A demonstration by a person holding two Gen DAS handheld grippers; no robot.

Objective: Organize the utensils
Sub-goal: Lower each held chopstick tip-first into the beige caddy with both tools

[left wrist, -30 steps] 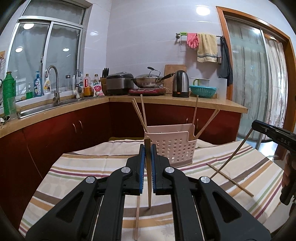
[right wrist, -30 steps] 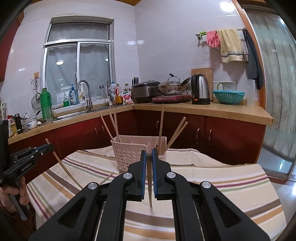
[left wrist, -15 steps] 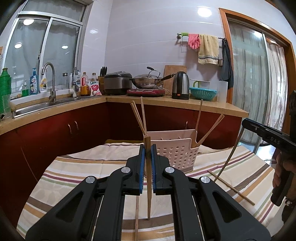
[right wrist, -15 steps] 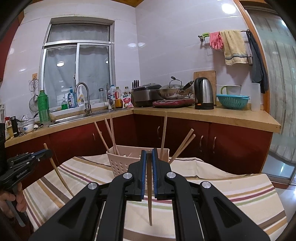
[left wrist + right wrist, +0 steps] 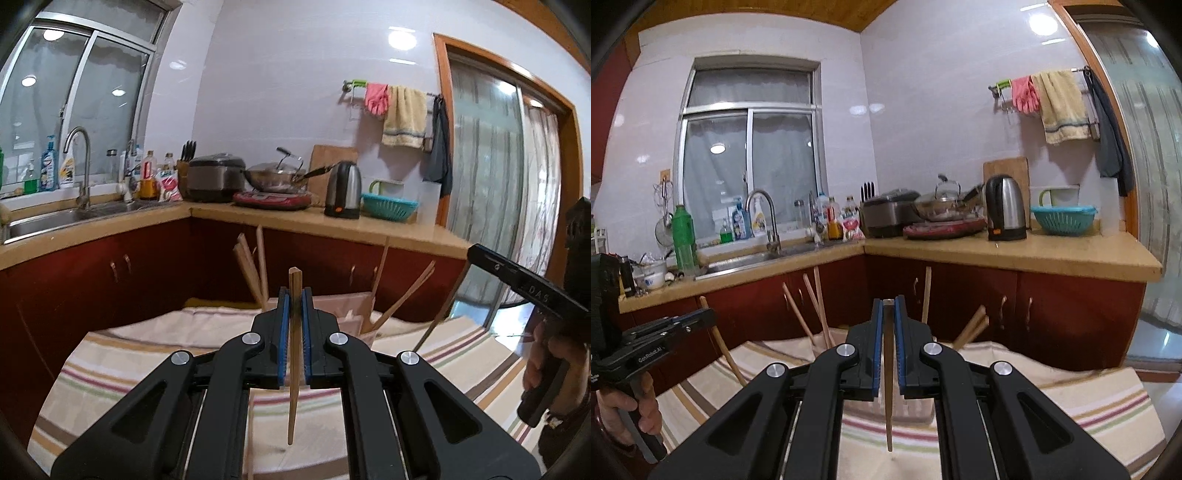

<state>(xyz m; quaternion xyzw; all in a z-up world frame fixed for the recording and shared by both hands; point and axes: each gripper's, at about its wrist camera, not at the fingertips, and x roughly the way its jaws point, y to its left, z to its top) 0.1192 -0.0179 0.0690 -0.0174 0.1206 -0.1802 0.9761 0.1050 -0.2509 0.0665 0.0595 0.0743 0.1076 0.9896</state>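
Note:
My left gripper is shut on a wooden chopstick held upright, tip down above the striped cloth. My right gripper is shut on another wooden chopstick, also upright. A pink perforated utensil basket stands on the table just behind both grippers, mostly hidden by them, with several chopsticks leaning out of it; they also show in the right wrist view. The right gripper shows at the right edge of the left wrist view, the left gripper at the left of the right wrist view.
The table wears a striped cloth. Behind it run red cabinets under a wooden counter with a sink, rice cooker, wok, kettle and teal colander.
Both grippers have risen and moved closer to the basket, each still carrying its chopstick; the basket now sits lower in both views and is largely hidden behind the fingers.

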